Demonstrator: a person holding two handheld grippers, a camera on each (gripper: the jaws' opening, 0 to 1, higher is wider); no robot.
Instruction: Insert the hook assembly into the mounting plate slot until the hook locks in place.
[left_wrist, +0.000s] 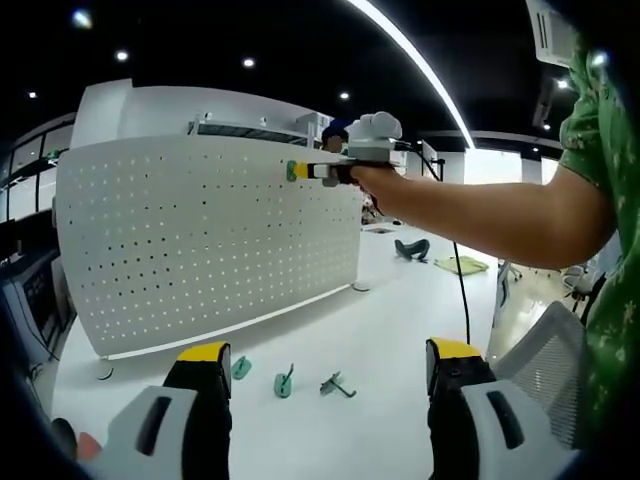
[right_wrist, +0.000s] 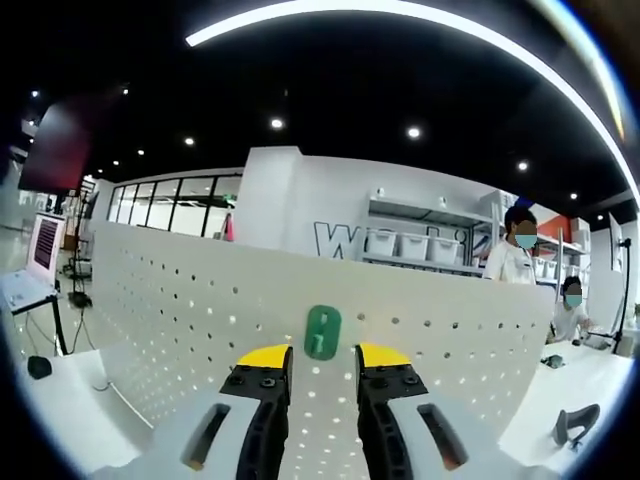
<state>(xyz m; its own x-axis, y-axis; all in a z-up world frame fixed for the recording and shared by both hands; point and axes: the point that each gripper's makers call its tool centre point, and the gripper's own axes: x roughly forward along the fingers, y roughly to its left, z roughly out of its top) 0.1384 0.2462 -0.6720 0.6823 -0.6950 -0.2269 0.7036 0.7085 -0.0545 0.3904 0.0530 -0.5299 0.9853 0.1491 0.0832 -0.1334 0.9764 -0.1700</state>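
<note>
The pegboard (left_wrist: 200, 240) is seen as matt white perforated sheet, seemingly painted metal. The counter (left_wrist: 380, 340) is finished smooth, white and faintly glossy. The green hook (right_wrist: 322, 332) looks like smooth plastic.

The white pegboard mounting plate (left_wrist: 200, 240) stands upright along the table's (left_wrist: 400, 330) far edge, its face dotted with rows of small holes. Through my right view, a green hook (right_wrist: 322, 332) sits flat against the plate near its top edge, just beyond my jaw tips. In my left view, three more green hooks (left_wrist: 284, 381) lie loose on the table in front of the plate's foot.
</note>
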